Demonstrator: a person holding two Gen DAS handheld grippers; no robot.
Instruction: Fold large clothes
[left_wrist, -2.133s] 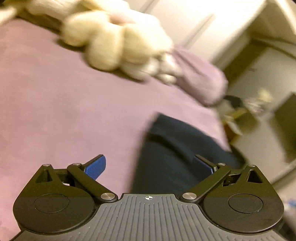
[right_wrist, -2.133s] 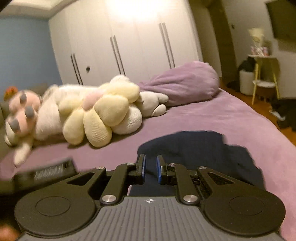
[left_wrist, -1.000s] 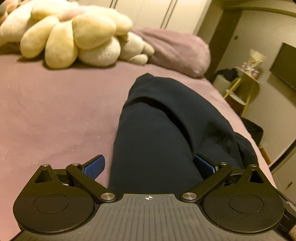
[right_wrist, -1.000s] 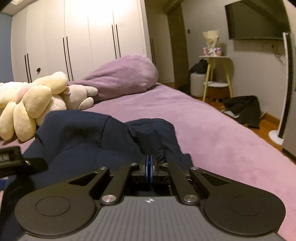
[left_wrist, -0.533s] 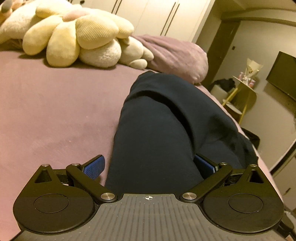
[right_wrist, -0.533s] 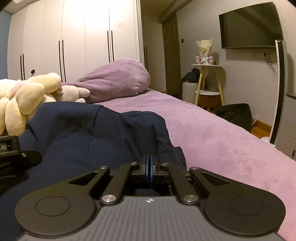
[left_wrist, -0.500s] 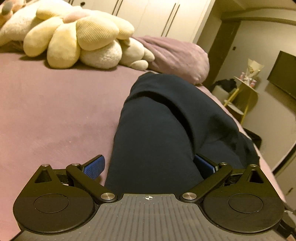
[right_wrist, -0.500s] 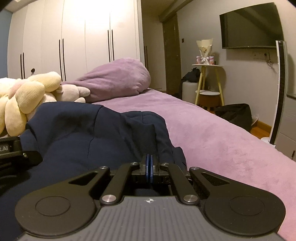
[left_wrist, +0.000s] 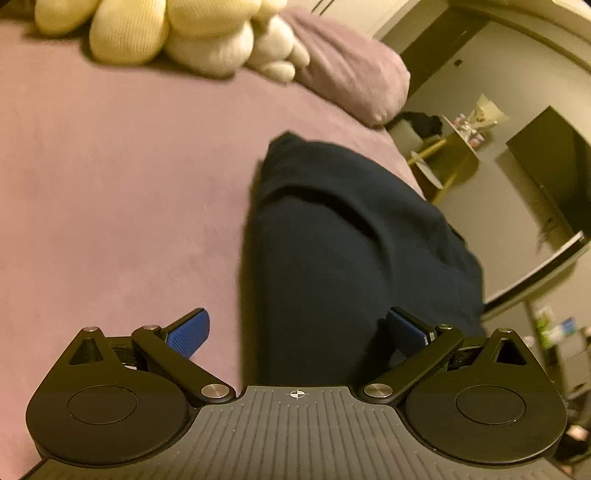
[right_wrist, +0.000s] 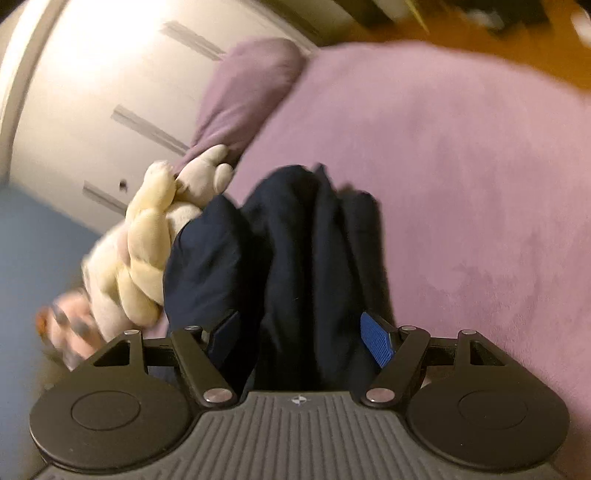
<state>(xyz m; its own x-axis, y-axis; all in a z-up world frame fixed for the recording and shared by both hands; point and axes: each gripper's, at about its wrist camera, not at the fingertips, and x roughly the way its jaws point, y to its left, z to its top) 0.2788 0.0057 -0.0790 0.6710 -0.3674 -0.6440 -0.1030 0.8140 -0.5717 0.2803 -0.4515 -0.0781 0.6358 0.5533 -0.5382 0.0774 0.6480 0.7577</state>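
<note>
Left wrist view: navy garment (left_wrist: 354, 251) sits mid-frame on the purple bed (left_wrist: 122, 206), bunched into a long roll, so folding looks maybe halfway, needs squaring up. Left gripper (left_wrist: 295, 328) and right gripper (right_wrist: 299, 332) are both spread wide, gripping nothing. Garment's near end is cut off; right view's blurry.

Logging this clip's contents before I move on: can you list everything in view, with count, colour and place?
garment: one, navy, bunched on the bed
bed: one, purple cover, under everything
pillow: one, purple, far end of bed
plush toys: a cream and yellow pile, count unclear, beside the pillow
wardrobe: white doors, behind the bed
side table: one, yellow, off the bed's far corner
TV: one, black, on the wall
left gripper: open, over the garment
right gripper: open, over the garment
</note>
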